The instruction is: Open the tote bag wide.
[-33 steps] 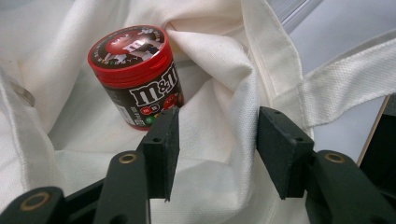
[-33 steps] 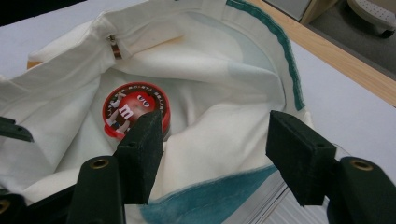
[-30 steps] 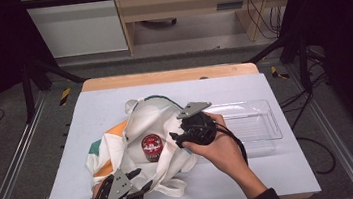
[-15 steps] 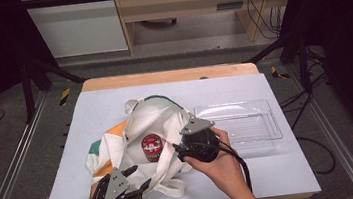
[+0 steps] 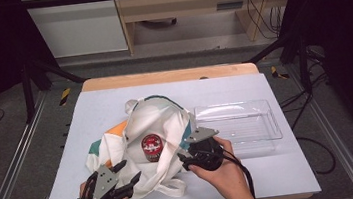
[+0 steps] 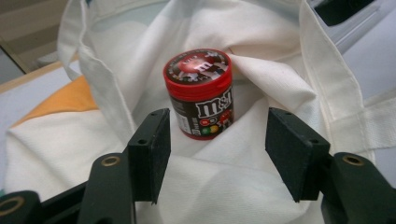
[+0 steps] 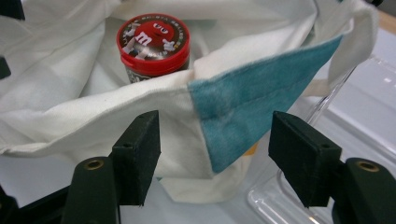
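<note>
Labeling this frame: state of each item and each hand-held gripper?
Candy jar: upright, lid on, inside the bag.
Tote bag: lying open on the table.
Clear tray: empty.
Left hand-held gripper: open, empty.
Right hand-held gripper: open, at the bag's edge.

Lab / data-collection bench, not a home.
White table (image 5: pixel 273 169) is sitting inside a black metal frame (image 5: pixel 27 86) with rails (image 5: pixel 7 174) running along the floor, cables (image 5: pixel 260 14) are hanging by a plain wooden bench (image 5: pixel 178 3) behind, yellow-black hazard tape (image 5: pixel 65 96) is marking the grey carpet (image 5: pixel 29 146).
</note>
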Available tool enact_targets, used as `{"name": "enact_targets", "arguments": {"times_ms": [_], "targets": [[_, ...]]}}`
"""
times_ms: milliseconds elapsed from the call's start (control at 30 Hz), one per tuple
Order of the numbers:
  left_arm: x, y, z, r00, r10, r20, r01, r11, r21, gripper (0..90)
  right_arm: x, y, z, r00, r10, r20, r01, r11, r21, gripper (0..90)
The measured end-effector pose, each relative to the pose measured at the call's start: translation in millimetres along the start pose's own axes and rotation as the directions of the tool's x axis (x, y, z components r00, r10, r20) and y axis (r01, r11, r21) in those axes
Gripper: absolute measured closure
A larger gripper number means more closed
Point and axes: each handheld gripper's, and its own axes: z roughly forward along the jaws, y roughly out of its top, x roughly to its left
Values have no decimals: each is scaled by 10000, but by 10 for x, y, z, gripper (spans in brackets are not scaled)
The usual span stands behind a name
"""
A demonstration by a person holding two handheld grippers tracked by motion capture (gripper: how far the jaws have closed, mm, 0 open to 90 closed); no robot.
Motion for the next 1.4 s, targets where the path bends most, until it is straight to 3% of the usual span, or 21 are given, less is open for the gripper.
{"name": "enact_targets", "arguments": {"times_ms": [100, 133, 233, 500, 667, 733, 800, 900, 1100, 1267, 1333, 1400], "targets": [[37, 37, -47, 9997, -183, -141, 182, 9998, -85, 397, 0, -9, 3, 9999, 112, -94, -113, 9999, -48, 347], [59, 61, -56, 9997, 3, -249, -8, 9998, -200, 394, -1, -5, -6, 9999, 109, -133, -111, 9999, -119, 347], [92, 103, -63, 9990, -94, -440, 89, 9999, -105, 387, 6, 11, -39, 9998, 143, -152, -146, 9997, -171, 345], [409, 362, 14, 9949, -79, -1009, 61, 9998, -183, 337, 31, 141, -139, 9998, 189, -78, -194, 9979, -620, 334], [668, 491, 336, 9947, -3, -1024, 44, 9992, 401, 302, 71, 316, 23, 9999, 36, 165, -27, 9987, -503, 321], [704, 494, 400, 9952, -56, -976, 99, 9990, 438, 302, 67, 337, 58, 9997, 52, 223, -43, 9991, -418, 321], [739, 491, 484, 9961, -320, -817, 363, 9980, 518, 303, 50, 364, 144, 9981, 116, 602, -104, 9998, -195, 327], [745, 487, 566, 9963, -251, -823, 301, 9977, 602, 309, 41, 349, 171, 9974, 88, 709, -87, 10000, -18, 330], [789, 444, 553, 9945, -170, -1038, 272, 9949, 975, 418, 30, 194, 75, 9960, 386, 804, -397, 9991, 124, 371], [848, 372, 470, 9934, -422, -1071, 540, 9925, 1098, 540, 52, 23, 8, 9957, 598, 702, -612, 9980, 171, 434], [871, 339, 452, 9929, -491, -1084, 619, 9911, 1179, 637, 44, -100, -3, 9961, 645, 595, -665, 9973, 319, 497], [883, 327, 450, 9922, -585, -1097, 716, 9902, 1196, 673, 32, -170, 7, 9963, 702, 491, -723, 9965, 426, 542]]}}
